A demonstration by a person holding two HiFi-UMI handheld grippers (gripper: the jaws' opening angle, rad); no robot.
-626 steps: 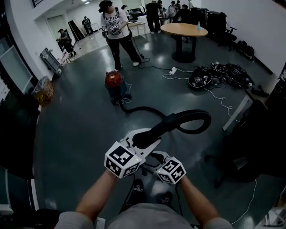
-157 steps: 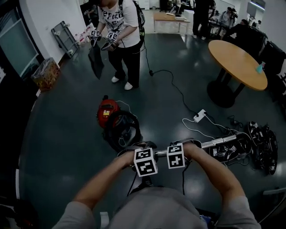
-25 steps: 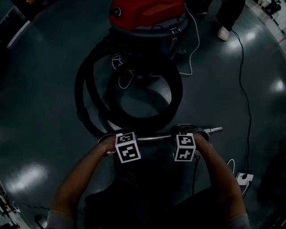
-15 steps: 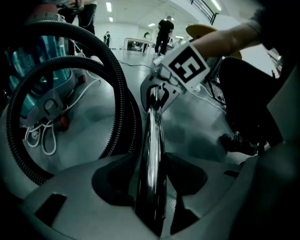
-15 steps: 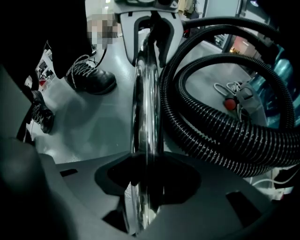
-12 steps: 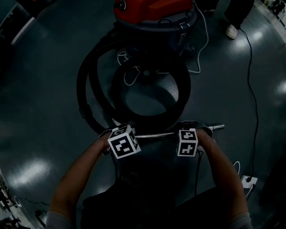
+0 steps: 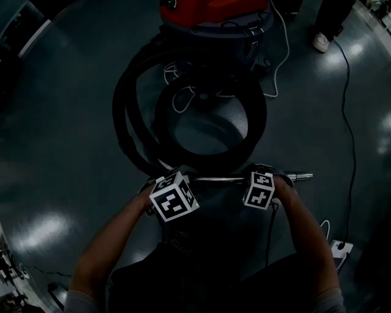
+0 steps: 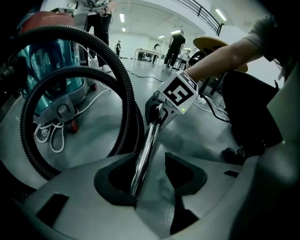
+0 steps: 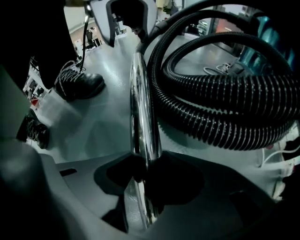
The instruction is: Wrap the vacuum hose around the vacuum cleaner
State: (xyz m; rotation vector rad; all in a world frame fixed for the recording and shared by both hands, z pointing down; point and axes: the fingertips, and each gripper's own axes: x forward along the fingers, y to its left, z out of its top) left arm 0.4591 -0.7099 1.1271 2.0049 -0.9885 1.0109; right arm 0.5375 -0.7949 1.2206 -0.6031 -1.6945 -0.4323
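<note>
Chrome tube [image 7: 220, 179], head view: level, near the red vacuum [image 7: 214, 15]; black hose [image 7: 125, 110] coiled between it and the vacuum.
Left gripper view: left gripper [image 8: 151, 168] jaws just been opening, now apart, tube against one jaw.
Right gripper view: right gripper [image 9: 145, 171] jaws clamped on tube.

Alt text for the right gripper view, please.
The right gripper is closed on a shiny metal wand that runs away from the camera. Coils of black ribbed vacuum hose sit just right of it; a black shoe stands at left.
</note>
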